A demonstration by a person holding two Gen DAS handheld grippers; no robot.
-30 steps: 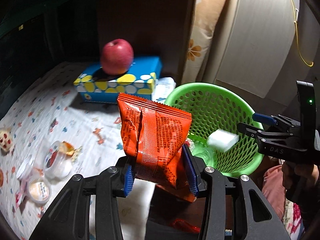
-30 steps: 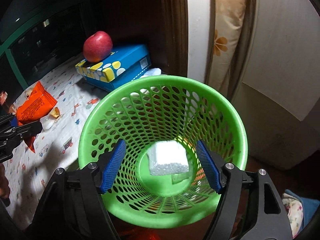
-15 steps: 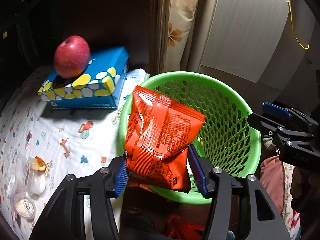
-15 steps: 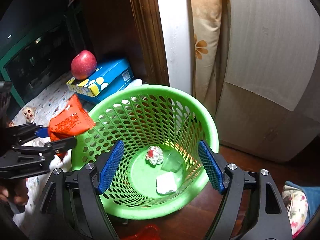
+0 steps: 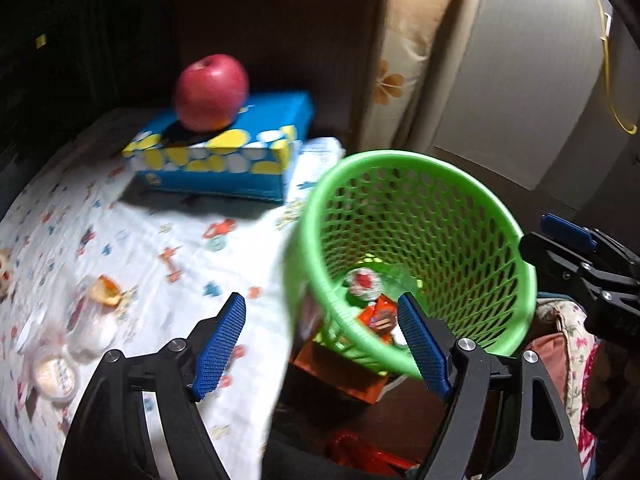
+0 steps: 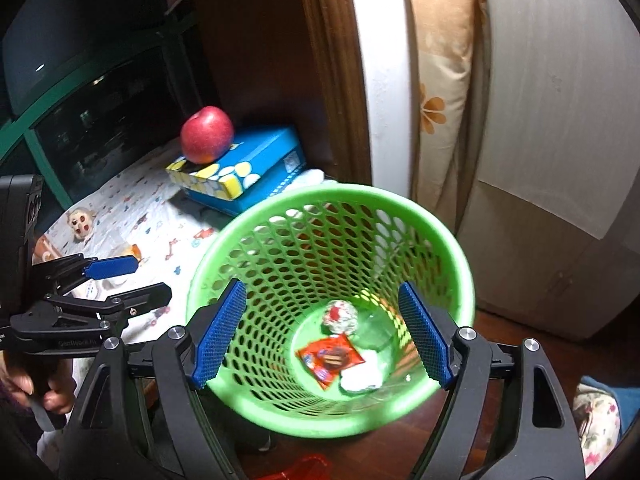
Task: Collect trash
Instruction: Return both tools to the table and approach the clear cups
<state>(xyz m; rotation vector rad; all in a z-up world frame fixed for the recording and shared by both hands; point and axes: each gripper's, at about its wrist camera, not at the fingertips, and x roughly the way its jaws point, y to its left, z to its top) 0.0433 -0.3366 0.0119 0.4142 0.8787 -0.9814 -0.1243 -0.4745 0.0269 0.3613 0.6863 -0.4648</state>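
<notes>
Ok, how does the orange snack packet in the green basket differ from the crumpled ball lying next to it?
The orange snack packet lies flat on the bottom of the green basket; the crumpled ball is scrunched into a round lump. The packet is mostly orange-red with printed pictures; the ball is mostly white with a red patch. The packet looks wider than the ball. Both are trash already inside the basket, held by neither gripper.

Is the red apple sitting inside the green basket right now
No, the round red apple rests on top of the blue spotted cardboard box, beyond the green plastic mesh basket.

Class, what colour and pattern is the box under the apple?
Blue box with yellow and white spots, under the apple; clearest in the right wrist view.
</notes>
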